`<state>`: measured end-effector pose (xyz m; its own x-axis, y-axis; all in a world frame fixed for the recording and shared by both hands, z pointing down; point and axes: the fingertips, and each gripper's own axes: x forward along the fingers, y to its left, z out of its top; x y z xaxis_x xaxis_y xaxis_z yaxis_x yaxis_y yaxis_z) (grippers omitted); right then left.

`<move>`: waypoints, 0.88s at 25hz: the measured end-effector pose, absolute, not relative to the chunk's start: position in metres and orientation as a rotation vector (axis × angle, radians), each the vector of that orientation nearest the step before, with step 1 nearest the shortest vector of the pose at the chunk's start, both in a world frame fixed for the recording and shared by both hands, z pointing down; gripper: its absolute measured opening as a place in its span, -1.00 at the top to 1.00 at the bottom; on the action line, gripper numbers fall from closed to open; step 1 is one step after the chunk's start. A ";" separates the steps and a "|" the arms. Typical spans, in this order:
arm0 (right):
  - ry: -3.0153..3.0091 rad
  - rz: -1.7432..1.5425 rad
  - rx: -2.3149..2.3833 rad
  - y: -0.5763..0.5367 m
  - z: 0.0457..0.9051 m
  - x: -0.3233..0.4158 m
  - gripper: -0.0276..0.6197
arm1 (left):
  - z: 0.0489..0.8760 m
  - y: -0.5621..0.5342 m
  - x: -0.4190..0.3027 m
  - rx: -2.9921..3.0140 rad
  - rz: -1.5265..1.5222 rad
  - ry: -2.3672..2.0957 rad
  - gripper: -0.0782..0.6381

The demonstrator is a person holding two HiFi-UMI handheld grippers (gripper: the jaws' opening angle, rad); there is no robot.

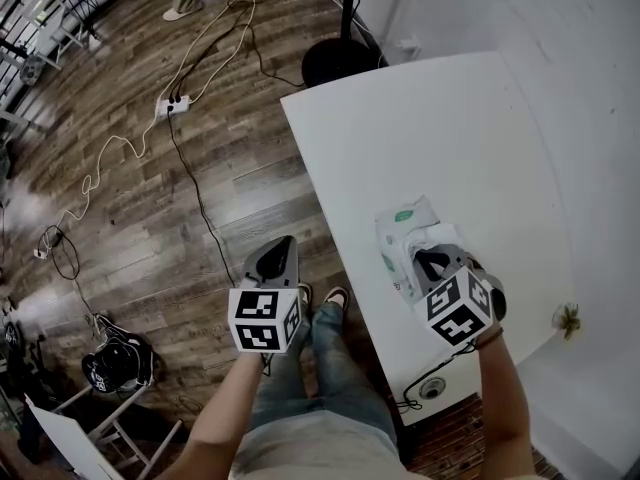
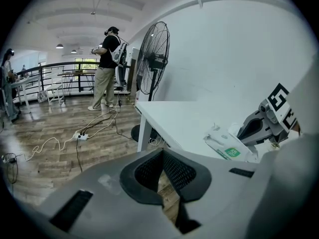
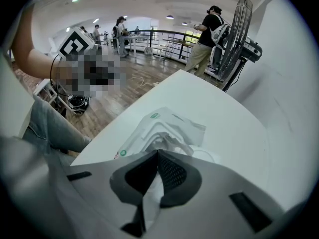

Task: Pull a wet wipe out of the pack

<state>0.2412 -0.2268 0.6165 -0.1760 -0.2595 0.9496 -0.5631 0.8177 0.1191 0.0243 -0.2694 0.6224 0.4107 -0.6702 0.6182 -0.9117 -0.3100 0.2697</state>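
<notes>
My right gripper carries matt grey plastic shells and dark, finely ribbed pads. The wet wipe between them is soft white cloth. The pack, at 12 o'clock, is crinkled, glossy white film. The table is smooth matt white; the floor, at 9 o'clock, is grained wood.

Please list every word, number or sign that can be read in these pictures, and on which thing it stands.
None can be read.
Wet wipe pack: green round labels, print too small to read.
Cube on the left gripper, cube on the right gripper: square markers only, no letters.
Wet wipe between the right jaws: blank.
</notes>
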 end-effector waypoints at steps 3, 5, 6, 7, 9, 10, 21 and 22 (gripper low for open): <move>-1.770 0.307 0.646 -0.226 0.615 0.242 0.91 | 0.620 -0.269 0.025 2.086 0.531 -1.340 0.78; -1.774 0.308 0.658 -0.225 0.612 0.243 0.91 | 0.617 -0.269 0.025 2.092 0.528 -1.338 0.78; -1.776 0.309 0.665 -0.225 0.611 0.243 0.91 | 0.615 -0.269 0.026 2.095 0.528 -1.337 0.78; -1.778 0.308 0.671 -0.226 0.609 0.243 0.91 | 0.614 -0.269 0.026 2.099 0.528 -1.335 0.78; -1.781 0.305 0.683 -0.226 0.606 0.243 0.91 | 0.611 -0.269 0.028 2.106 0.528 -1.331 0.78; -1.782 0.303 0.688 -0.226 0.605 0.244 0.91 | 0.609 -0.269 0.029 2.111 0.527 -1.329 0.78; -1.793 0.281 0.757 -0.225 0.587 0.244 0.91 | 0.586 -0.269 0.038 2.177 0.511 -1.313 0.78; -1.793 0.278 0.765 -0.225 0.586 0.244 0.91 | 0.585 -0.268 0.038 2.184 0.512 -1.311 0.78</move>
<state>0.2443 -0.2251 0.5856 -0.1786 -0.3605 0.9155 -0.6210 0.7630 0.1793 0.0385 -0.2682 0.5846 0.4552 -0.6855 0.5683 -0.8892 -0.3835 0.2495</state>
